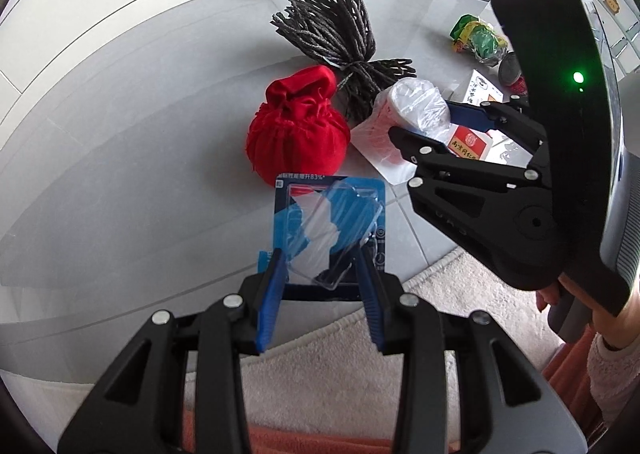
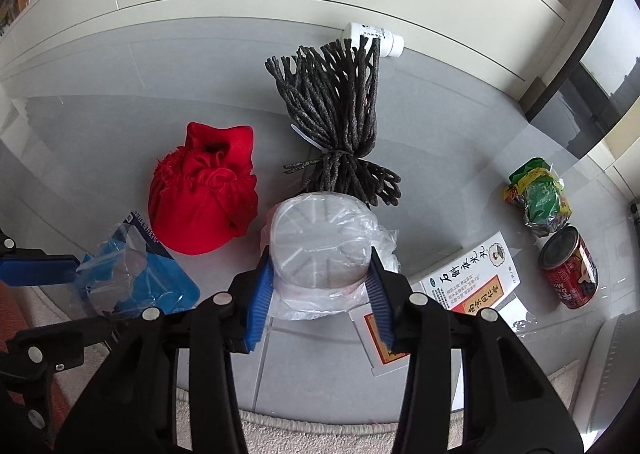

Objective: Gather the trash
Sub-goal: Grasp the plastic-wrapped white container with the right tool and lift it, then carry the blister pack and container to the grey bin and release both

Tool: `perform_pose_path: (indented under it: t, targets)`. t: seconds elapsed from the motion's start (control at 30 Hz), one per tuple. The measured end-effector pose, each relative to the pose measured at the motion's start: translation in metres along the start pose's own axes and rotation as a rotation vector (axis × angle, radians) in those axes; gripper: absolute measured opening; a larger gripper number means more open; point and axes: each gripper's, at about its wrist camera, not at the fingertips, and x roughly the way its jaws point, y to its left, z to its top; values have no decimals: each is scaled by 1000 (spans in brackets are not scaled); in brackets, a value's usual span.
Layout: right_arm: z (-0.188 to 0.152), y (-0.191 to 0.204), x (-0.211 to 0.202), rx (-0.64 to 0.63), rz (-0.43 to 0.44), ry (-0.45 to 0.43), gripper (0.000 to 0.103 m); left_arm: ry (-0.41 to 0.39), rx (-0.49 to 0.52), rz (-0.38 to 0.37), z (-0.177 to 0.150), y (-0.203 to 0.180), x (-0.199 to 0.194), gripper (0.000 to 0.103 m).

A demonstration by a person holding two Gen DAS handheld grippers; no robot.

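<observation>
A blue card blister pack [image 1: 328, 214] with a torn clear bubble stands at the near edge of the glass table [image 1: 140, 134], and my left gripper [image 1: 320, 258] is shut on its lower part. The right wrist view shows the same pack [image 2: 132, 274] at the lower left. A white lidded cup wrapped in a clear plastic bag [image 2: 320, 250] stands just right of it. My right gripper [image 2: 320, 258] has both blue pads against the cup's sides. In the left wrist view, the right gripper [image 1: 420, 120] reaches in from the right onto that cup [image 1: 408, 102], with a person's hand [image 1: 560, 290] on its handle.
A red cloth pouch [image 2: 200, 202] and a tied bundle of dark cords [image 2: 336, 114] lie behind the cup. A white bottle [image 2: 372, 34] lies at the far edge. To the right are a medicine box [image 2: 472, 274], a red can [image 2: 570, 270] and a green wrapper [image 2: 540, 198]. A pale rug [image 2: 320, 430] lies below.
</observation>
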Motion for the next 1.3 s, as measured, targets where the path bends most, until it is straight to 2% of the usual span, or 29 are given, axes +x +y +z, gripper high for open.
perform_pose_path:
  t: [0.23,0.47,0.7,0.8,0.97,1.3]
  targets:
    - [-3,-10,-29,40,12,-36,41,-21,8,3,-5,-2,-18,36]
    - [-14,-21,-77,88,13,-95,41,-62,39,14,-11,-15,-48,37]
    - [-38,-58,-147,162,-24,-173,41,-110,131,1,-12,-55,-79,37]
    - [-54,-86,-182,212,-53,-207,41,-145,199,-1,-7,-87,-95,37]
    - [-94,-151,-250,324,-127,-256,41,-200,329,-48,11,-159,-123,37]
    - [-183,-310,-386,552,-390,-341,41,-332,627,-162,58,-341,-174,37]
